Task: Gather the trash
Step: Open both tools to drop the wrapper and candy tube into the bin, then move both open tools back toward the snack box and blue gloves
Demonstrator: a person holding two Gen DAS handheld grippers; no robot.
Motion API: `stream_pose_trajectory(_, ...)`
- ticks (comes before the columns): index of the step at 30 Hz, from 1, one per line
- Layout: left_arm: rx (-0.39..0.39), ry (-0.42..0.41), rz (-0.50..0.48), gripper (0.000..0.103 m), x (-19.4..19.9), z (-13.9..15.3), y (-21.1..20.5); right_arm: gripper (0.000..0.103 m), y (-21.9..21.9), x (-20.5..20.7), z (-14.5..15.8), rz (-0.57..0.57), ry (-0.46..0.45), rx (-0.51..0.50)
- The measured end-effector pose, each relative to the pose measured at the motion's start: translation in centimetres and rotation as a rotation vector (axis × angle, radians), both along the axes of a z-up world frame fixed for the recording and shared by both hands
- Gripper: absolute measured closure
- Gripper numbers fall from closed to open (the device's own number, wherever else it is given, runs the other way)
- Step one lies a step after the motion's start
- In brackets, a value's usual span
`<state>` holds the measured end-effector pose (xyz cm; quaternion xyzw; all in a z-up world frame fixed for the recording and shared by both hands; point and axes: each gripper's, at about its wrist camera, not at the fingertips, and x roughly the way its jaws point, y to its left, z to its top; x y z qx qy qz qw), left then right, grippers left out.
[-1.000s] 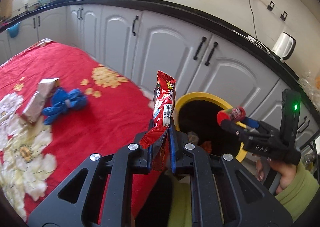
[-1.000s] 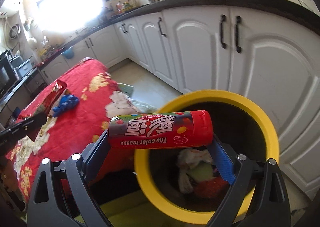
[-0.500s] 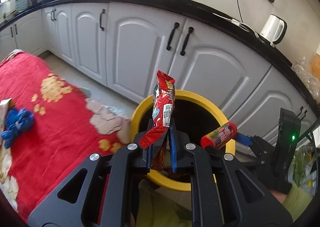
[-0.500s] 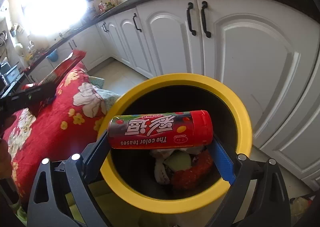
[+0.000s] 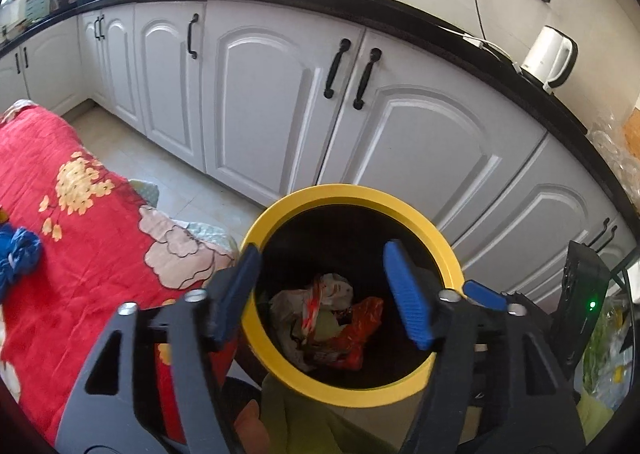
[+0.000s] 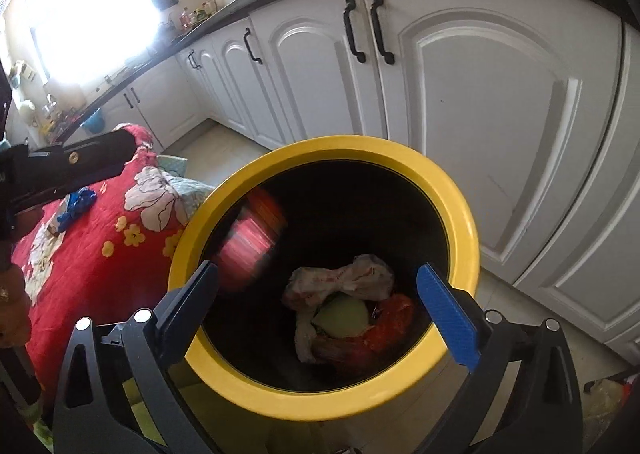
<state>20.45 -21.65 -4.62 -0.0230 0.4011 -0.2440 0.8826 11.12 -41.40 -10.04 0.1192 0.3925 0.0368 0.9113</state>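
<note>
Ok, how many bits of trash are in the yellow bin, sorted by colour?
Red: 2, the blurred red piece and the red wrapper
White: 1, the white wrapper
Pale green: 1, the green lump
Total: 4 that can be made out inside the yellow bin

My bin (image 6: 460,210) – smooth yellow plastic rim w/ slight sheen, dark matt inside. Trash (image 6: 340,306) in it: crinkled paper and glossy red foil. My left gripper (image 5: 324,290) – matt black plastic, ribbed blue pads (image 5: 406,294), shiny metal screws. Tablecloth (image 5: 60,254) is soft quilted cloth. Cabinets (image 5: 260,102): satin white, black handles.
</note>
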Motion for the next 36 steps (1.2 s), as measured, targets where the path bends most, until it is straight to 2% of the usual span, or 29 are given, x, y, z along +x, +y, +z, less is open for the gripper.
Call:
stream_pose_trajectory(8, -0.003, -0.039, 0.061, 0.014, -0.6, 0.9, 2.7, 0.007, 0.4, -0.3, 0.8, 0.001, -0.018, 0.008)
stream_pose_trajectory(10, 0.008, -0.065, 0.075, 0.012, -1.0, 1.3, 3.5, 0.007, 1.0, -0.2, 1.2, 0.019, -0.027, 0.002)
stream_pose_trajectory(23, 0.035, -0.191, 0.224, 0.011, -2.6, 4.2, 11.2, 0.007, 8.0, 0.1, 4.9, 0.177, -0.103, -0.032)
stream_pose_trajectory(36, 0.031, -0.211, 0.386, 0.011, -3.1, 4.5, 19.5, 0.007, 15.9, 2.1, 7.5, 0.324, -0.142, -0.044)
